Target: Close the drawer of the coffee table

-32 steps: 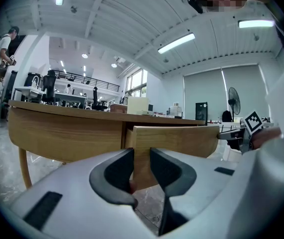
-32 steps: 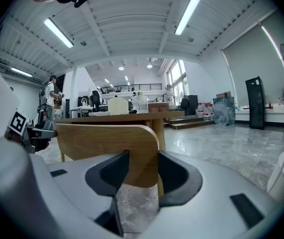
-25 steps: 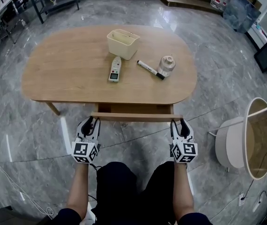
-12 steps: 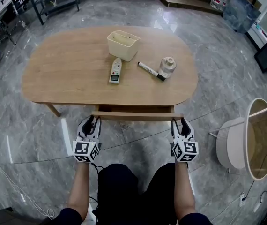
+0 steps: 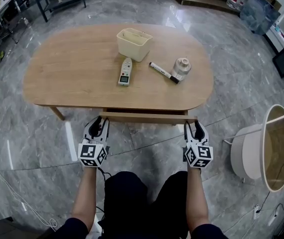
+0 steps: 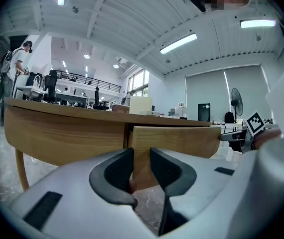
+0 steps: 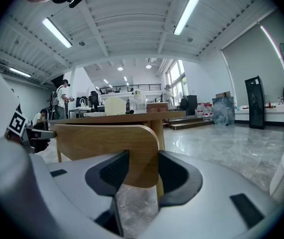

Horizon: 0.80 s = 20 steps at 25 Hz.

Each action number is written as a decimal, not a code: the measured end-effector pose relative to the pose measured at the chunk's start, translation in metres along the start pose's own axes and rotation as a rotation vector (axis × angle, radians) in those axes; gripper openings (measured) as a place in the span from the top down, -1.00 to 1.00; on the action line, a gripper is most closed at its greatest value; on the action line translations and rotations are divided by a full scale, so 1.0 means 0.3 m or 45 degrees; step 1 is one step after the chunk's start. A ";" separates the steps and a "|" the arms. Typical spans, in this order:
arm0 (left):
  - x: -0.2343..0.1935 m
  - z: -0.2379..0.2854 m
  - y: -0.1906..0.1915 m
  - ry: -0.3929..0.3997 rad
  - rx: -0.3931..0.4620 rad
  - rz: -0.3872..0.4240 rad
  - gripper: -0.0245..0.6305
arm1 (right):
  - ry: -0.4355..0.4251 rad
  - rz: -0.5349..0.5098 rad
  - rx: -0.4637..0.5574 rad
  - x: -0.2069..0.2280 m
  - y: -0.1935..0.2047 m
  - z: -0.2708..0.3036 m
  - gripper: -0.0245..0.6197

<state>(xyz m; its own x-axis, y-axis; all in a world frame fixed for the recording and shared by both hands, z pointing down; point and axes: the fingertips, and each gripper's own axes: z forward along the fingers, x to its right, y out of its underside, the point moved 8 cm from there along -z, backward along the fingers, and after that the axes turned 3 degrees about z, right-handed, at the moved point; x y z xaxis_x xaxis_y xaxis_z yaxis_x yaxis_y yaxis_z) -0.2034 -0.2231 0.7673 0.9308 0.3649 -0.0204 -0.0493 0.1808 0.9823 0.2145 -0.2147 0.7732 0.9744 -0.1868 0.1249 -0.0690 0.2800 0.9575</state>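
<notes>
Where oval wood tbl (image 5: pixel 72 78) stands: grey marble flr (image 5: pixel 27 143), ceiling striplights (image 7: pixel 187 14) overhead.

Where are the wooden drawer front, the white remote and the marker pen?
Wooden drawer front (image 5: pixel 147 117): head view, panel's middle.
White remote (image 5: pixel 125 72): head view, its middle.
White marker pen (image 5: pixel 163 72): head view, mid-barrel.

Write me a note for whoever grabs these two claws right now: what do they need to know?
Left claw: jaws apart, holding nothing, tips at the left end of the drawer front.
Right claw: jaws apart, holding nothing, tips at the right end.
The drawer front sticks out a little from under the coffee table, not shut.
Done: both claws lined up at the front.
Left: push both ends in evenly until it sits flush; likely a short push.
</notes>
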 end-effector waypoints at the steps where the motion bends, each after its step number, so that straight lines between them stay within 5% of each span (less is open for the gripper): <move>1: 0.000 0.004 0.000 -0.001 -0.005 -0.002 0.56 | 0.000 -0.002 -0.003 0.002 -0.001 0.003 0.32; 20: -0.028 0.087 -0.020 -0.019 -0.015 -0.007 0.56 | 0.001 -0.015 -0.007 0.020 -0.032 0.094 0.32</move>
<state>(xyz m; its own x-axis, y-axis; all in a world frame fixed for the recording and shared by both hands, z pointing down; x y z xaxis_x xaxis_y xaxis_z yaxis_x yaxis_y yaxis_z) -0.2014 -0.2509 0.7666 0.9365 0.3501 -0.0226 -0.0485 0.1931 0.9800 0.2149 -0.2449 0.7721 0.9753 -0.1894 0.1137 -0.0567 0.2830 0.9574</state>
